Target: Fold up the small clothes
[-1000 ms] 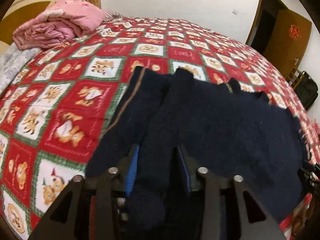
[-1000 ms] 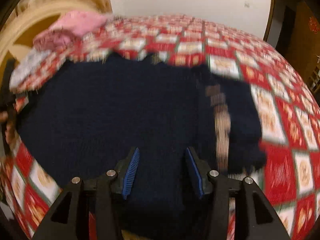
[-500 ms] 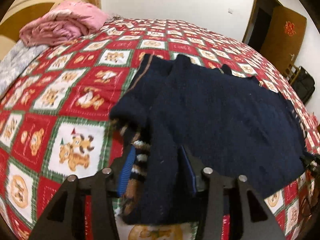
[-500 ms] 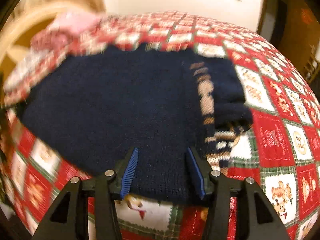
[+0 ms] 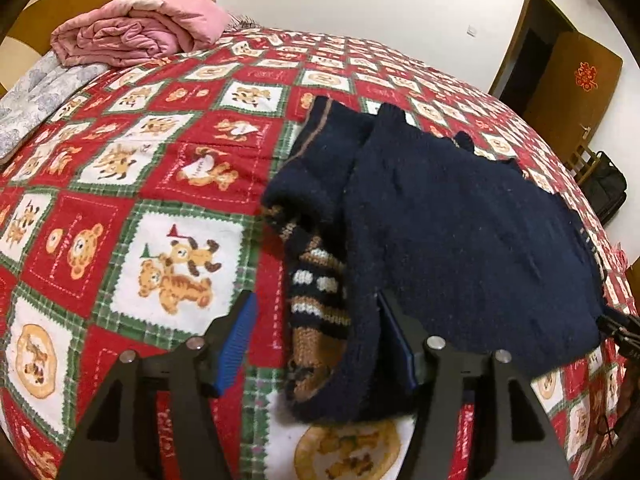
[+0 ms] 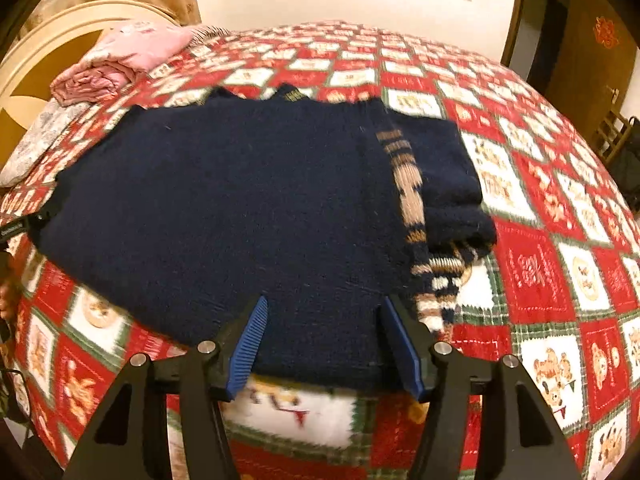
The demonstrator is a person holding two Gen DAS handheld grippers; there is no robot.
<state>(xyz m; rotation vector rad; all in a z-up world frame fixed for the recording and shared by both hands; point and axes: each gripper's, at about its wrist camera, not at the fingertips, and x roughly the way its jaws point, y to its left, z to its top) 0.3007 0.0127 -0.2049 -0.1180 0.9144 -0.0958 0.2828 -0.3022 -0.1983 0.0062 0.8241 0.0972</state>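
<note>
A small navy knit sweater (image 5: 460, 216) lies spread on the red patterned bedspread (image 5: 120, 168), with a brown-and-white striped part (image 5: 316, 292) showing at its near left edge. My left gripper (image 5: 320, 340) is open, its jaws on either side of that near edge, with nothing gripped. In the right wrist view the same sweater (image 6: 224, 216) lies flat, with a folded sleeve (image 6: 444, 184) and striped band (image 6: 412, 200) on its right. My right gripper (image 6: 324, 344) is open over the sweater's near hem.
A folded pink blanket (image 5: 136, 28) and a grey patterned cloth (image 5: 36, 96) lie at the bed's far left by the headboard. A brown door (image 5: 576, 84) and a dark bag (image 5: 608, 188) stand at the right. The bedspread (image 6: 560, 280) extends right of the sweater.
My left gripper has opened and let go of the sweater's edge, and drawn back. My right gripper has also pulled back toward the near hem, still open. The sweater now lies flat.
</note>
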